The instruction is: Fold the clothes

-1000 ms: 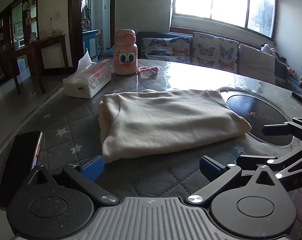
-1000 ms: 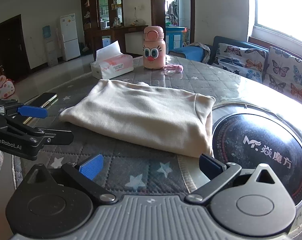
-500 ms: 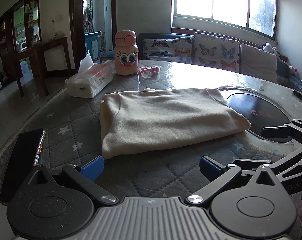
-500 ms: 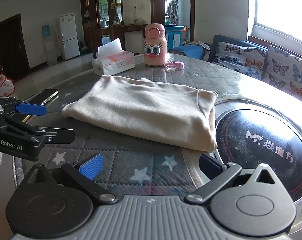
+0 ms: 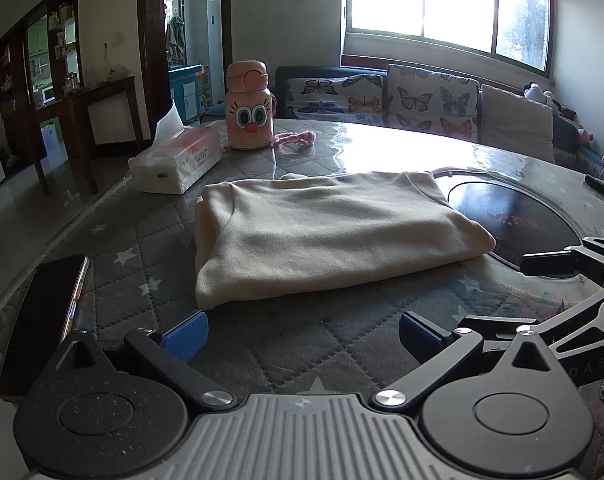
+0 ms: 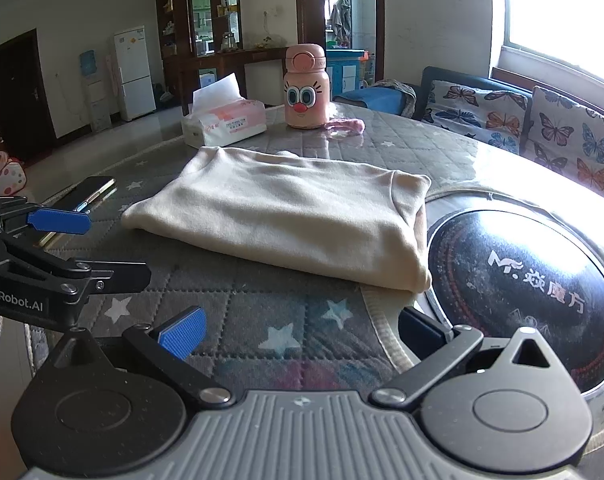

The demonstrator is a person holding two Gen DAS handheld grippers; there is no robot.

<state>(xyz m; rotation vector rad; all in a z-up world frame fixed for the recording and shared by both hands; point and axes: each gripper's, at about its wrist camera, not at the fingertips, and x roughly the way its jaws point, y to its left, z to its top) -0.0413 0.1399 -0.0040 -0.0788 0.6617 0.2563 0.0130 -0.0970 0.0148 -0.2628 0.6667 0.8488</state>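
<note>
A cream garment (image 5: 326, 236) lies folded in a flat rectangle on the quilted star-pattern table cover (image 5: 149, 240); it also shows in the right wrist view (image 6: 285, 220). My left gripper (image 5: 302, 338) is open and empty, just short of the garment's near edge. My right gripper (image 6: 299, 334) is open and empty, near the garment's right corner. Each gripper shows in the other's view: the right one at the right edge (image 5: 574, 280), the left one at the left edge (image 6: 57, 252).
A tissue box (image 5: 177, 160) and a pink cartoon bottle (image 5: 249, 112) stand behind the garment, with a pink cord (image 5: 295, 138). A phone (image 5: 41, 316) lies at the table's left edge. A black round cooktop (image 6: 522, 280) is set in the table at right. A sofa (image 5: 422, 100) lies beyond.
Both grippers have drawn back and risen a little from the garment, which now sits a little farther off. The garment has not moved.
</note>
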